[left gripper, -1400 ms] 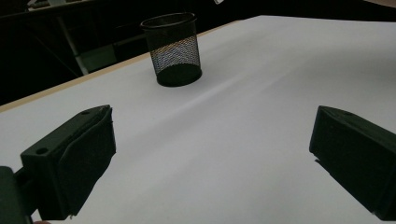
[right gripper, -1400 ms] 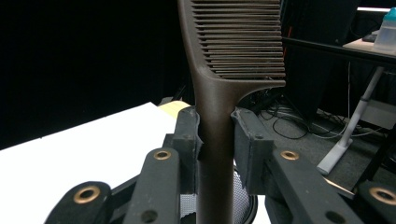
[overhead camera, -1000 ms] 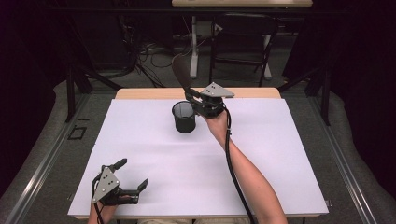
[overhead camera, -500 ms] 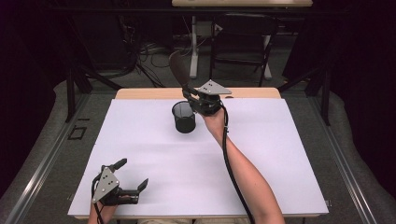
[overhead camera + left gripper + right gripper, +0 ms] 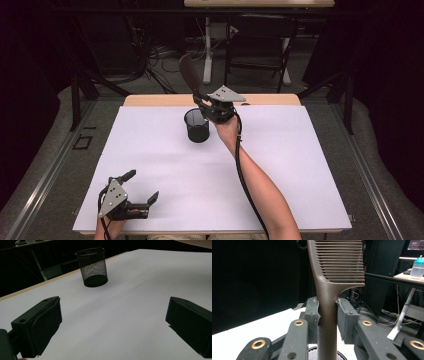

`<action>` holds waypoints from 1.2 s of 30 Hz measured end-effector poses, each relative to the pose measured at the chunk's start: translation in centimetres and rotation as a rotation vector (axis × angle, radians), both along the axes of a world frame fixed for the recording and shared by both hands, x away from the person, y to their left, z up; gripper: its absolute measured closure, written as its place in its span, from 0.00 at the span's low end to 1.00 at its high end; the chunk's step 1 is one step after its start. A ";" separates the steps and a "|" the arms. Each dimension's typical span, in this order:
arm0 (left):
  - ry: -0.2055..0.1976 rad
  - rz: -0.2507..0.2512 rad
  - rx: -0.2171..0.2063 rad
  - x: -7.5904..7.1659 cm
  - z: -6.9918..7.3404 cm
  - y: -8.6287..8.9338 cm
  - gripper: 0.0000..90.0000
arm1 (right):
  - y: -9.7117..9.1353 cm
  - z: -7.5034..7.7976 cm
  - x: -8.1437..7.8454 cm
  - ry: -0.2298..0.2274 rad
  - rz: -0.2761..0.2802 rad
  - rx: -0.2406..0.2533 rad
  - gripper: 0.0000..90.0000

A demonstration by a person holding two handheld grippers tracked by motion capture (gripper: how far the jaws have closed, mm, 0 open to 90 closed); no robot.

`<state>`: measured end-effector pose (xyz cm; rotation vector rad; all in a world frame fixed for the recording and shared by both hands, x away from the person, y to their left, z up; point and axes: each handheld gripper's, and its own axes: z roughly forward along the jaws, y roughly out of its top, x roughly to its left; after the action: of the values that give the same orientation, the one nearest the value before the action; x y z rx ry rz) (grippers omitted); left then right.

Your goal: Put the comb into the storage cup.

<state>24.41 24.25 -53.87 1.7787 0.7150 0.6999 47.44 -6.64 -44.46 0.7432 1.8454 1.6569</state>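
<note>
A dark brown comb (image 5: 329,285) stands upright with its teeth end up, and my right gripper (image 5: 327,312) is shut on its handle. In the high view that right gripper (image 5: 202,102) holds the comb (image 5: 189,75) just above the black mesh cup (image 5: 197,126); the handle's lower end points down at the cup's rim (image 5: 312,353). My left gripper (image 5: 142,187) rests low near the front left corner of the table, open, with nothing between its jaws. The left gripper view looks across the white surface to the mesh cup (image 5: 93,267), far ahead.
A white sheet (image 5: 300,165) covers the table, with a wooden strip (image 5: 150,100) along its far edge. Behind the table are desk legs, cables and a chair (image 5: 260,45). A bottle (image 5: 418,268) stands on a side desk.
The right gripper with the comb has shifted slightly over the cup. The left gripper has stayed where it was.
</note>
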 end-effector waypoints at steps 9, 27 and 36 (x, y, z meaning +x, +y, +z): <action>0.001 -0.001 -0.001 0.0 0.0 0.0 0.00 | 0.4 -0.3 0.4 -0.012 -0.004 0.010 0.81; 0.006 -0.001 -0.004 0.1 -0.1 0.0 0.01 | 1.1 -1.4 1.4 -0.011 -0.010 -0.003 0.81; 0.006 -0.002 -0.001 0.1 -0.1 -0.1 0.01 | 1.4 -1.8 1.7 -0.009 -0.013 -0.020 0.81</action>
<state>24.49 24.18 -53.94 1.7806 0.7177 0.6929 49.17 -5.29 -46.30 0.7370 1.8448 1.6293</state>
